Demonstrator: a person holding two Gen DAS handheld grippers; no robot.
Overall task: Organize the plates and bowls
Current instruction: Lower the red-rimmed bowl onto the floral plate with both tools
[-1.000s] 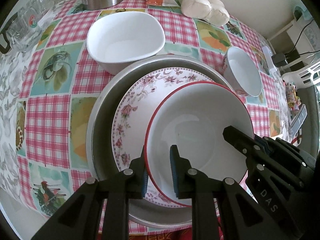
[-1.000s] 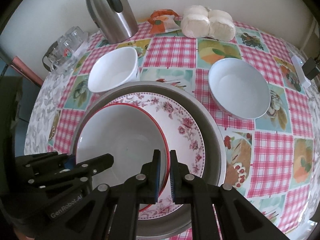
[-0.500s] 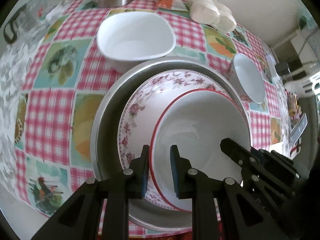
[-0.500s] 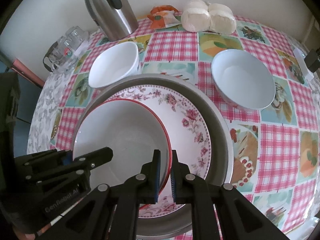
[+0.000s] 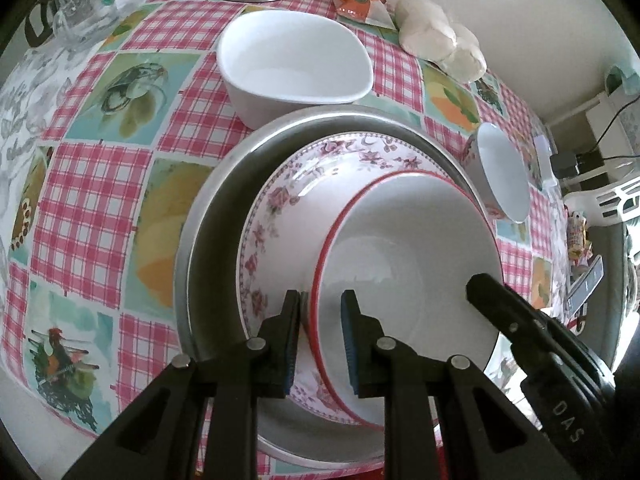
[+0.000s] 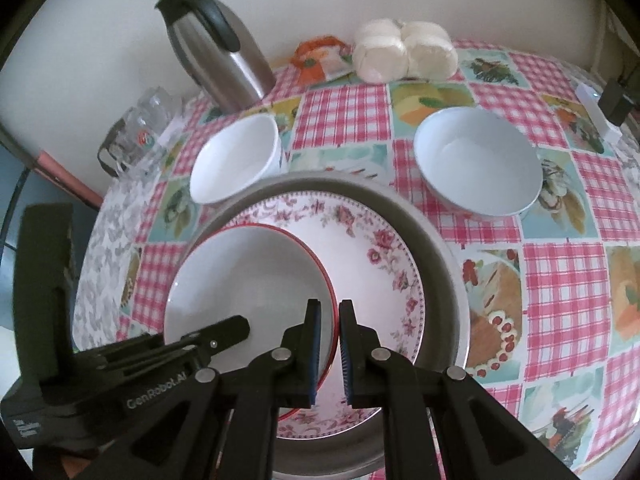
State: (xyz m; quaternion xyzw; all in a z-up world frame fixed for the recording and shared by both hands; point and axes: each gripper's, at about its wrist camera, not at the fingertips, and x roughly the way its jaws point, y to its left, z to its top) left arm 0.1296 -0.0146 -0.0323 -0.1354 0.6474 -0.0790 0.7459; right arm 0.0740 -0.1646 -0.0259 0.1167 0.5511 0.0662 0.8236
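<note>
A white bowl with a red rim (image 5: 400,248) (image 6: 248,280) lies over a floral plate (image 5: 280,200) (image 6: 372,248), which sits inside a round grey metal tray (image 5: 216,216) (image 6: 440,248). My left gripper (image 5: 320,320) is shut on the bowl's near-left rim, one pad outside and one inside. My right gripper (image 6: 328,320) is shut on the opposite rim. I cannot tell whether the bowl rests on the plate or hangs just above it. A squarish white bowl (image 5: 296,64) (image 6: 236,160) stands behind the tray, and a round white bowl (image 6: 476,160) (image 5: 504,172) stands at the back right.
A steel jug (image 6: 216,48), glass mugs (image 6: 140,136), an orange packet (image 6: 320,56) and a bag of white buns (image 6: 404,56) line the back of the checked tablecloth (image 6: 560,280). The table's edge drops off close to the left of the tray.
My left gripper has drifted a little sideways and rolled, so the table sits further right in its view. Both grippers keep hold of the red-rimmed bowl over the floral plate.
</note>
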